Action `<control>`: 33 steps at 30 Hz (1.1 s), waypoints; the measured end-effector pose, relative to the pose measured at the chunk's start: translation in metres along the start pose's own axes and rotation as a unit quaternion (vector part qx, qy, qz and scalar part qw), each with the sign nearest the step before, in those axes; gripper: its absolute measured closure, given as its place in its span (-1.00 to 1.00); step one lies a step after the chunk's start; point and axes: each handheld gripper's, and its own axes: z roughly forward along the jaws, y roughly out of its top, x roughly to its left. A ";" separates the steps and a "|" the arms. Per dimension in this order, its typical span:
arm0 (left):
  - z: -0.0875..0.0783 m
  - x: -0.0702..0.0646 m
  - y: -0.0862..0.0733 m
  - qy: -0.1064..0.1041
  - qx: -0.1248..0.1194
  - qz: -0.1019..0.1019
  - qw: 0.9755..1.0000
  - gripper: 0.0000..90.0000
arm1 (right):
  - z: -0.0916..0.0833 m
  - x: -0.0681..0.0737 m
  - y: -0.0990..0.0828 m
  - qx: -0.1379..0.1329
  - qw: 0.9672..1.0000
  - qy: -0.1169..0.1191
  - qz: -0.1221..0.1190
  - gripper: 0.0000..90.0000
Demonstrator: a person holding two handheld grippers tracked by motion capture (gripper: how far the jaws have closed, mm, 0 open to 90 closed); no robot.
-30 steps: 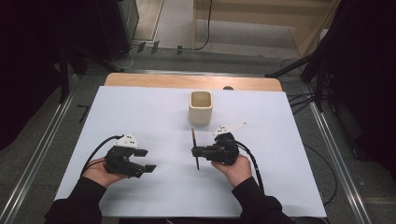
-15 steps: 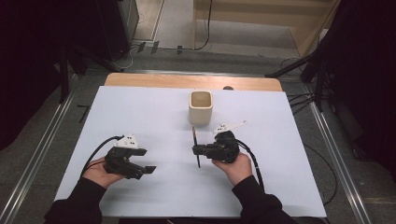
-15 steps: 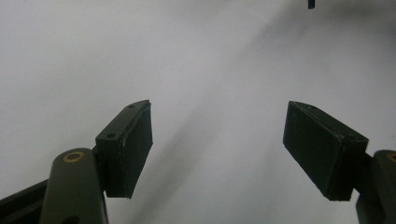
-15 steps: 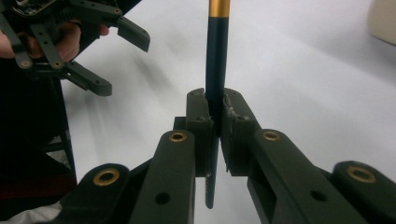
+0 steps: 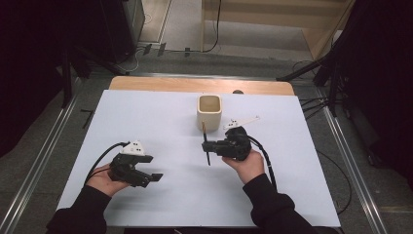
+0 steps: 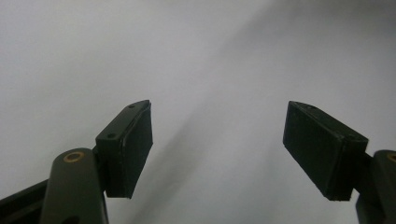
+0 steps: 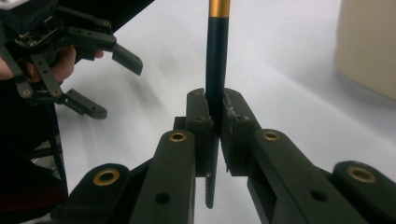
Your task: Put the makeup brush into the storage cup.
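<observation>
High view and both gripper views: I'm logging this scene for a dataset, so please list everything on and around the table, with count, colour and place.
Pen: one, dark with a gold band, clamped in the right gripper, near the table's middle.
Cup: one, cream, squarish, upright on the sheet toward the far edge, just beyond the pen.
Sheet: one, white, covering most of the table.
Table: one, wooden, a strip showing at the far edge.
Rails: two, metal, on the floor along each side of the table.
Left gripper: one, black, jaws open with nothing between them, at the near left over the sheet.
Right gripper: one, black, shut on the pen.
Hands: two, dark sleeves, coming in from the near edge.
</observation>
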 end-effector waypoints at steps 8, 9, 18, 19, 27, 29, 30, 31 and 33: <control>0.000 0.001 0.000 -0.003 0.002 -0.004 1.000 -0.44 | -0.004 -0.007 0.010 -0.005 1.000 -0.010 0.012 0.86; 0.000 0.002 0.000 -0.003 0.002 -0.004 1.000 -0.44 | -0.005 -0.007 0.011 -0.004 1.000 -0.011 0.010 0.86; 0.000 0.002 0.000 -0.003 0.002 -0.008 1.000 -0.44 | -0.009 -0.009 0.026 -0.014 1.000 -0.024 0.008 0.86; 0.000 0.003 0.000 -0.003 0.002 -0.009 1.000 -0.44 | -0.009 -0.010 0.026 -0.014 1.000 -0.026 0.007 0.86; 0.000 0.003 0.000 -0.003 0.002 -0.009 1.000 -0.44 | -0.013 -0.013 0.037 -0.024 0.999 -0.038 0.010 0.86; 0.000 0.002 0.000 -0.003 0.002 -0.009 1.000 -0.44 | -0.014 -0.013 0.040 -0.028 0.999 -0.040 0.011 0.86; 0.000 0.002 0.000 -0.003 0.002 -0.009 1.000 -0.44 | -0.015 -0.013 0.042 -0.027 0.999 -0.040 0.009 0.86; 0.000 0.003 0.000 -0.004 0.002 -0.008 1.000 -0.44 | -0.015 -0.013 0.043 -0.028 0.999 -0.042 0.009 0.86; 0.000 0.002 0.000 -0.003 0.002 -0.008 1.000 -0.44 | -0.016 -0.013 0.046 -0.030 0.999 -0.043 0.007 0.86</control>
